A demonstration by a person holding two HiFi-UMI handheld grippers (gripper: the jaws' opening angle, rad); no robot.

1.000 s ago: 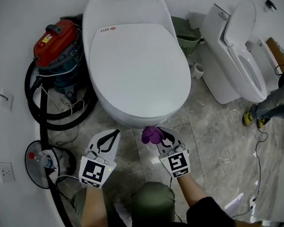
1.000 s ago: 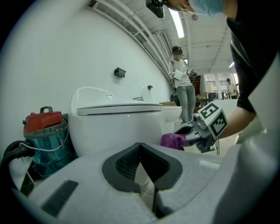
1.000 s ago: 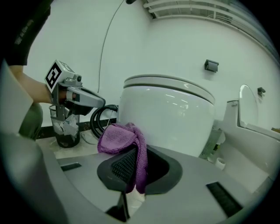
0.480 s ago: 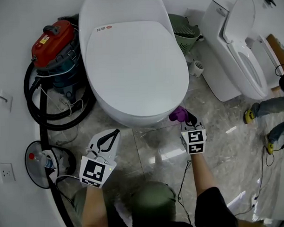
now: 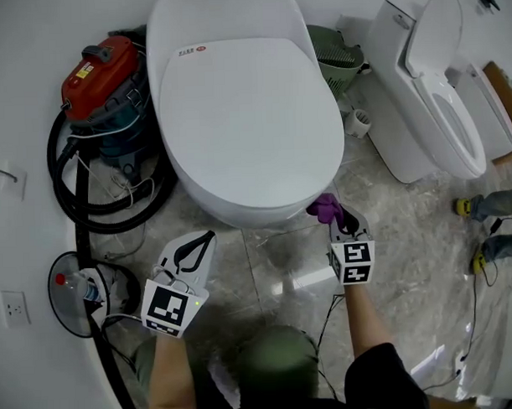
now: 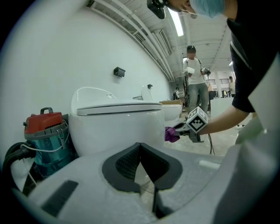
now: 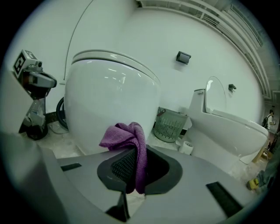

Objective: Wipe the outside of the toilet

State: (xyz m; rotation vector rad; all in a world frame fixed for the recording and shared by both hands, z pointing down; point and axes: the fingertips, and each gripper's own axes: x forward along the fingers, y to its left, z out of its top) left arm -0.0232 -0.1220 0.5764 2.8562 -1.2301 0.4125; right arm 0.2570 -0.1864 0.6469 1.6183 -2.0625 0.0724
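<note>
One second back your right gripper (image 5: 339,220) had the purple cloth (image 5: 324,208) at the very front of the toilet (image 5: 244,116). Now it's round on the bowl's front-right side, and it has barely shifted over the last half second. Your left gripper (image 5: 203,241) hasn't budged, low over the floor (image 5: 391,237) off the bowl's front-left.

Around you, the red vacuum (image 5: 100,75) and its black hose (image 5: 66,177) crowd the toilet's left. The green basket (image 5: 335,58) sits between it and the second toilet (image 5: 428,93), with a white cup (image 5: 360,123) just beside.

Your right jaws pinch the cloth, which bunches out ahead and looks to touch the bowl wall. Your left jaws are pressed together at the tips, holding nothing.
</note>
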